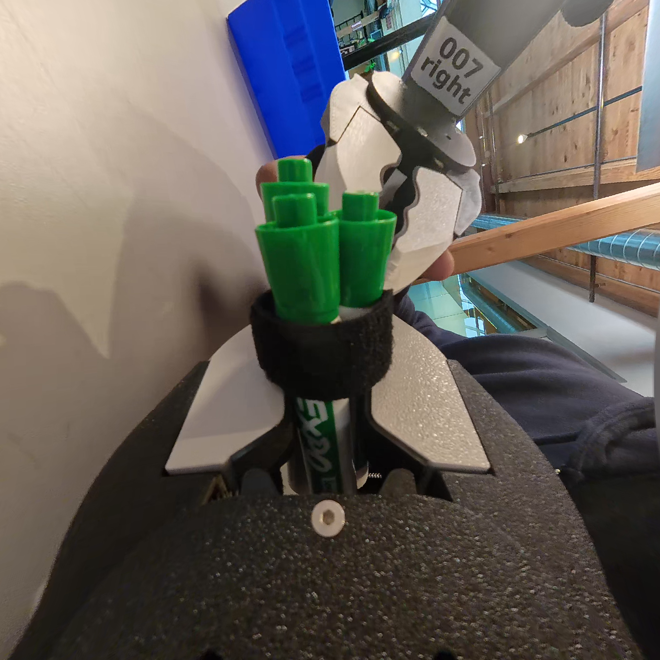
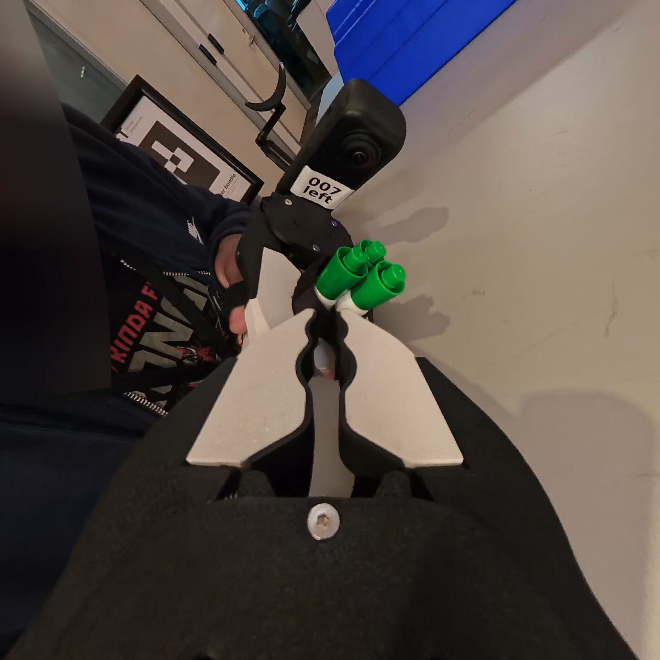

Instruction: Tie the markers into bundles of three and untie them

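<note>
Black textured housing fills the bottom of the left wrist view, and from it the left gripper [image 1: 323, 360] spreads its two pale fingers [image 1: 421, 385] fairly wide around a bundle of three markers [image 1: 314, 250] with green caps. Both fingers lie against the bundle's sides, so the bundle is held, standing along the fingers and reaching up to the centre of the frame. A black fabric strap [image 1: 321, 350] wraps the bundle just below the caps, right at the fingertips. One white barrel with green print runs down between the fingers toward the housing. Just right of the caps, in the upper middle of the frame, sits the right gripper [image 1: 400, 200], with part of a hand behind it. A blue bin [image 1: 285, 71] rests on the pale table [image 1: 89, 178] at upper centre, and a dark sleeve [image 1: 535, 393] crosses the right side. In the right wrist view, the right gripper [image 2: 328, 316] shows its fingers nearly closed, the tips drawn in on the black strap [image 2: 303, 303] at the frame's centre; whether they actually pinch it cannot be told. The green caps [image 2: 360, 278] jut to the upper right just past those tips, above the table [image 2: 535, 250]. The left gripper [image 2: 300, 228] sits behind the bundle, its camera [image 2: 357, 143] above it, and the blue bin [image 2: 410, 43] occupies the upper right.
</note>
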Demonstrator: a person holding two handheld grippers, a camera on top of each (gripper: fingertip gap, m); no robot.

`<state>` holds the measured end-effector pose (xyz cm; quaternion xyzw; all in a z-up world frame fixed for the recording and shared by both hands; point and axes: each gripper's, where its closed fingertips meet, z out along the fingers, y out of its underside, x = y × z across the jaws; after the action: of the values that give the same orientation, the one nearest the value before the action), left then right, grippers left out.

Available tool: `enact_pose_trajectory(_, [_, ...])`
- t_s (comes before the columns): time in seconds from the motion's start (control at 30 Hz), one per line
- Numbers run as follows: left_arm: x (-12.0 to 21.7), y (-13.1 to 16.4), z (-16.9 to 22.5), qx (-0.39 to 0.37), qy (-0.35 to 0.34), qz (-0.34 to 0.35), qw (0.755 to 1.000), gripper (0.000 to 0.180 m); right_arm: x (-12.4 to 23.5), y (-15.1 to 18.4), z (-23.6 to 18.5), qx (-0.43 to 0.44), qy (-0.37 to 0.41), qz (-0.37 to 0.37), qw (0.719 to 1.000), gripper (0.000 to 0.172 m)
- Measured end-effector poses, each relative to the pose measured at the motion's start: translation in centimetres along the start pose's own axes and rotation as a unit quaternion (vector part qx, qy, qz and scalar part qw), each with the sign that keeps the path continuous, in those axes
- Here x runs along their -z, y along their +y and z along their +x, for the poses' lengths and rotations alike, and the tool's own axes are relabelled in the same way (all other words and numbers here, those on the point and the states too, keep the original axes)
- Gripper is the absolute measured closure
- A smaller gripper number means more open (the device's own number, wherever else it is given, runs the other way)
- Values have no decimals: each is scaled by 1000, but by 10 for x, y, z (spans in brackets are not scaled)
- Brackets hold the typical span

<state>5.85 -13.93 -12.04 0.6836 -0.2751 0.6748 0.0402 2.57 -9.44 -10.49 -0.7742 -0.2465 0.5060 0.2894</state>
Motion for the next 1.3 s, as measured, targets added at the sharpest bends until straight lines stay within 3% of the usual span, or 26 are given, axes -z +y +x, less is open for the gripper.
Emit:
enact_pose_trajectory(0.43, [-1,4,1,-2,1,-6,1000,137,-4,7,-6,38,-30,-26,998,161])
enact_pose_trajectory(0.6, [1,2,2,2,6,4,1000,138,-1,7,-4,29,-34,-28,999,169])
enact_pose_trajectory(1.3, [5,2,2,-13,4,10,1000,139,4,5,-9,17,-38,-29,999,170])
